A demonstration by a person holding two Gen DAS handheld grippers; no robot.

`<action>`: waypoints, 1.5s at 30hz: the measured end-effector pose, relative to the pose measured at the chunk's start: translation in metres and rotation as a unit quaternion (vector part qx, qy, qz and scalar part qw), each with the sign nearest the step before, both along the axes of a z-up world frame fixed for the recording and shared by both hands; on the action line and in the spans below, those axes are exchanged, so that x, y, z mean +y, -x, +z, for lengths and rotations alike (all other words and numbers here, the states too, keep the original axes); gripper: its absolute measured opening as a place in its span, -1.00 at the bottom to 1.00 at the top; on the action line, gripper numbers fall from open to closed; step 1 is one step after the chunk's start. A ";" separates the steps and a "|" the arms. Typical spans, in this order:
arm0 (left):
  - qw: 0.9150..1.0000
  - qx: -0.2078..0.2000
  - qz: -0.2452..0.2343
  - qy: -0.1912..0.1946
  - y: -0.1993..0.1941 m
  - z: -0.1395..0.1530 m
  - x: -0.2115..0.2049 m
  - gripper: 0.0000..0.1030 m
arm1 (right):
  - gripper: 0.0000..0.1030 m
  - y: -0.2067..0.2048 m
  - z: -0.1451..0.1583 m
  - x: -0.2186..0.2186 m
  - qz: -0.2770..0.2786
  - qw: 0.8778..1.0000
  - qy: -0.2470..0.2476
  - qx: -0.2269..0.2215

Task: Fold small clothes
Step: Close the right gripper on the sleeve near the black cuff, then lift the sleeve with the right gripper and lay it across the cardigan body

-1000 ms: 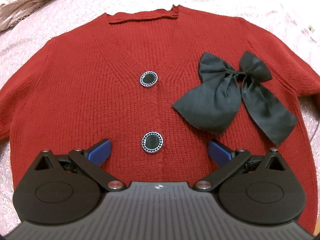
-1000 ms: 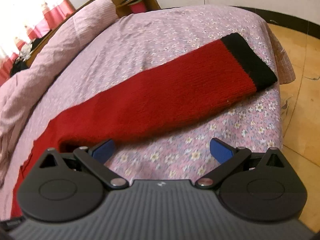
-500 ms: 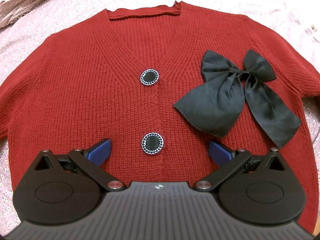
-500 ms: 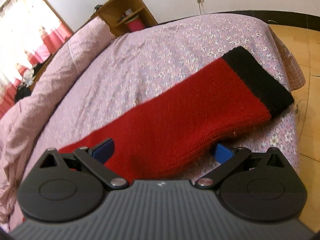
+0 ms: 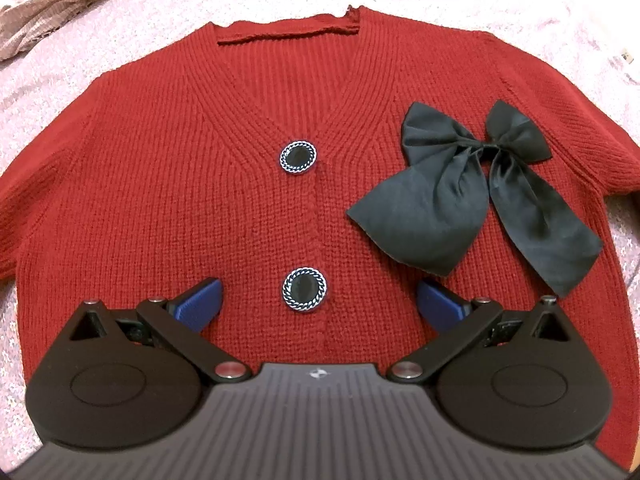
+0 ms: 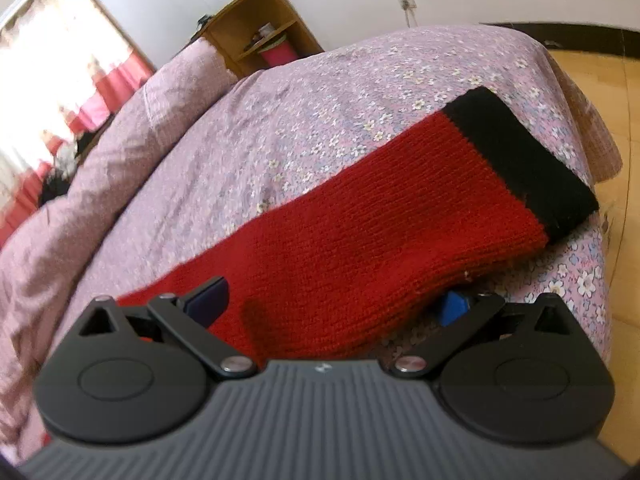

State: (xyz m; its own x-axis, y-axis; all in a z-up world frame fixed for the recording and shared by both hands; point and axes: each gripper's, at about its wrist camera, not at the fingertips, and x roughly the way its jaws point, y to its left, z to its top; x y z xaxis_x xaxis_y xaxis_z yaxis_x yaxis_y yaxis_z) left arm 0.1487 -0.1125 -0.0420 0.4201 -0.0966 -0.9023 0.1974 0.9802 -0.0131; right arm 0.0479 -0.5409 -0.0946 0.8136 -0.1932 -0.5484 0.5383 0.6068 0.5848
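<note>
Right gripper [image 6: 332,300]: jaws spread wide, straddling the cardigan sleeve [image 6: 380,240]; one pad [image 6: 210,300] rides above the knit, the other [image 6: 452,308] sits tucked under the sleeve's near edge. No clamp yet, so nothing is grasped. Left gripper [image 5: 318,304]: released too, pads apart, hovering low over the hem area of the red cardigan [image 5: 180,180], w/ the lower button [image 5: 305,290] between them.

Location: cardigan lies front-up and flat on the bed [image 6: 320,92], neckline away from me, sleeve stretched out toward the bed corner w/ its black cuff [image 6: 520,160] near the edge.

Step in hand, by my reading: first fold, i.e. securing the sleeve to bring it across the body. Body itself is not yet folded.

Next move req.: close right gripper on the sleeve edge, catching both layers, lift only slightly, carry inward over the chest. Left gripper should prob. pin the body so the knit doesn't drag.

Materials:
- Cardigan: chunky ribbed knit, soft, stretchy; V-neck w/ diagonal rib lines.
- Buttons: round, black, silver chain-pattern rims; upper button [image 5: 298,157] at V base.
- Bow [image 5: 472,188]: black, smooth satin-like fabric, long tails, lies loose on the chest; may shift or bunch under the sleeve.
- Bed cover: thin floral-print cotton, approx. flat.
</note>
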 end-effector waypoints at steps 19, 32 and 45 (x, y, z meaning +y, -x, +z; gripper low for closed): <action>1.000 -0.005 -0.013 0.009 0.003 0.006 0.006 1.00 | -0.73 0.025 0.048 -0.019 -0.013 0.997 0.007 -0.081; 0.999 -0.035 0.006 0.003 0.015 0.029 0.035 1.00 | -0.74 0.000 0.091 0.019 0.052 0.989 0.029 -0.136; 0.998 -0.038 0.051 0.014 0.025 0.044 0.071 1.00 | -0.74 -0.016 0.114 0.059 0.096 0.983 0.036 -0.155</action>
